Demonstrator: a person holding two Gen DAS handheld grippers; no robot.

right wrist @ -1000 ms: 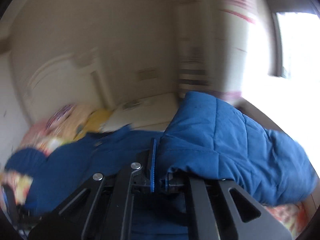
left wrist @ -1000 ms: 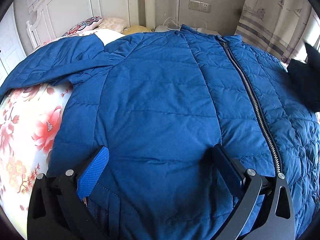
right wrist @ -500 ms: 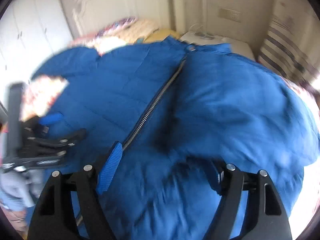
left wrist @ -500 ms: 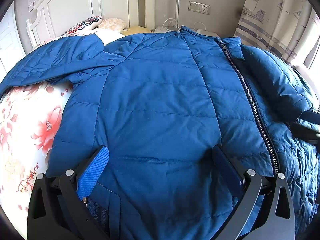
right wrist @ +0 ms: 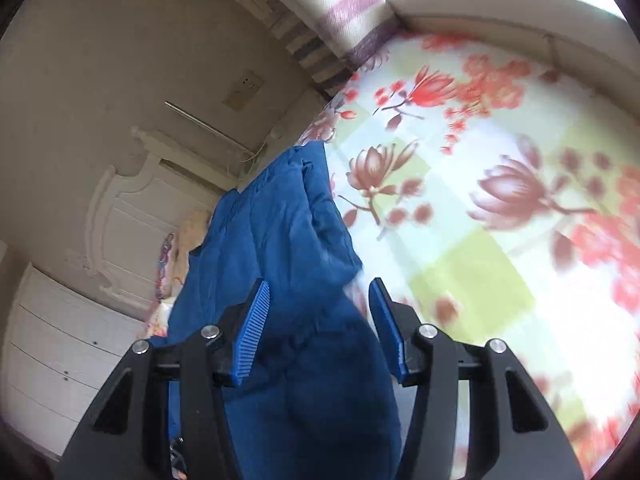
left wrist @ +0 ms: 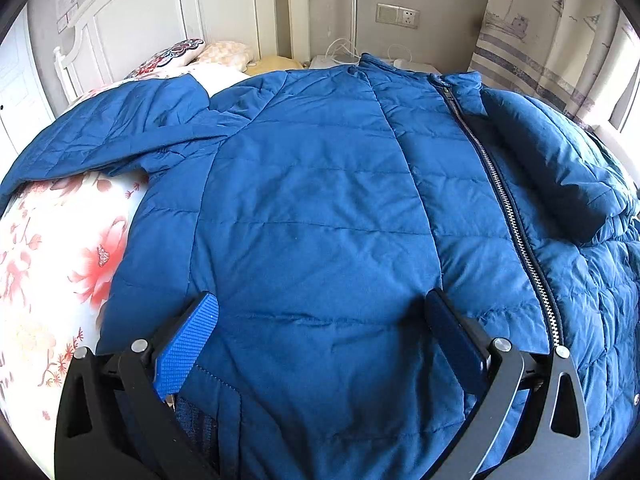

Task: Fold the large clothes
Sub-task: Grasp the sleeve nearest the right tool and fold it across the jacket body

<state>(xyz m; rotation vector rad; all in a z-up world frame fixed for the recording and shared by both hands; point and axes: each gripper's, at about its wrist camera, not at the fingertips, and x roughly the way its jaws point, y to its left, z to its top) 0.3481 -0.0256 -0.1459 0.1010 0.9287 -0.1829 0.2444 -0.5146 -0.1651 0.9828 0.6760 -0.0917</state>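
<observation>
A blue quilted jacket (left wrist: 312,208) lies front up on the bed, its zipper (left wrist: 508,200) closed. One sleeve (left wrist: 112,132) stretches out to the left; the other sleeve (left wrist: 560,160) is folded in over the right side. My left gripper (left wrist: 320,312) hovers open and wide over the hem, nothing pinched. In the right wrist view, which is rolled sideways, my right gripper (right wrist: 318,308) straddles the jacket's (right wrist: 280,232) side edge. Its jaws are closing with fabric between them, and the pads do not visibly press on it.
The floral bedsheet (left wrist: 60,260) shows left of the jacket and, as bedsheet (right wrist: 480,200), beside its right edge. Pillows (left wrist: 176,50) and a white headboard (left wrist: 140,12) are at the far end, a curtain (left wrist: 540,40) at far right. White drawers (right wrist: 60,360) stand beyond the bed.
My right gripper, first shut on the right sleeve, carried it over the jacket, let it go, then swung and rolled to the jacket's side edge. The left gripper stayed still.
</observation>
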